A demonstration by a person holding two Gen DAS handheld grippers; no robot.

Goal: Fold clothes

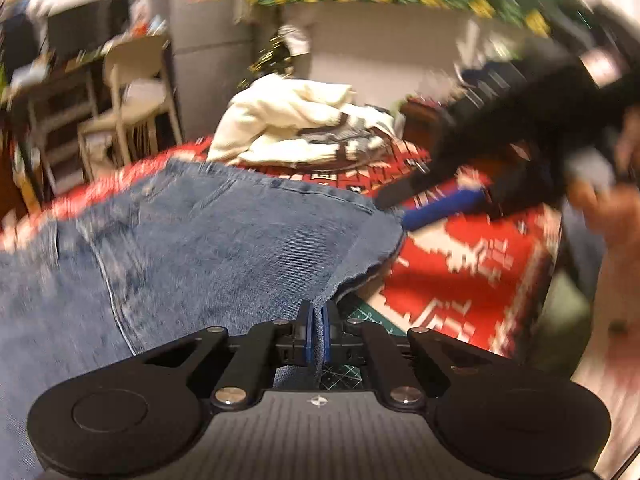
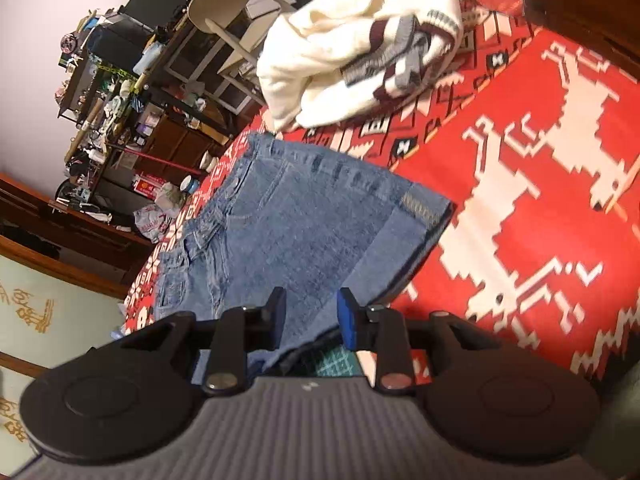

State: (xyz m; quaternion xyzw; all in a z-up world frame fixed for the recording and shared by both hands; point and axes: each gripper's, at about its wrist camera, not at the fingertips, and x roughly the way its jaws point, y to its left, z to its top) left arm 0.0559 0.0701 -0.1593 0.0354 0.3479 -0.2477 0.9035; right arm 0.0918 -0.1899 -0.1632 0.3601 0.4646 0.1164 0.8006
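Open red cloth (image 2: pixel 520 184) right of jeans (image 2: pixel 304 216); sweater heap (image 2: pixel 340 52) beyond.

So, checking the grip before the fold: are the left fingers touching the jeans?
Touching. The left wrist view shows the left gripper shut, denim of the jeans pinched between its fingers.

A red patterned cloth (image 2: pixel 520 128) covers the desk. At upper left stand a pale chair (image 1: pixel 132 92) and cluttered shelves (image 2: pixel 120 92).

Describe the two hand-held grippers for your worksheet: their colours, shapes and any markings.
Each hand-held gripper, left and right, is black, with two round discs, silver rivets on angled linkage arms, a ribbed grey centre plate bearing a small white mark, and blue pads inside the fingers.
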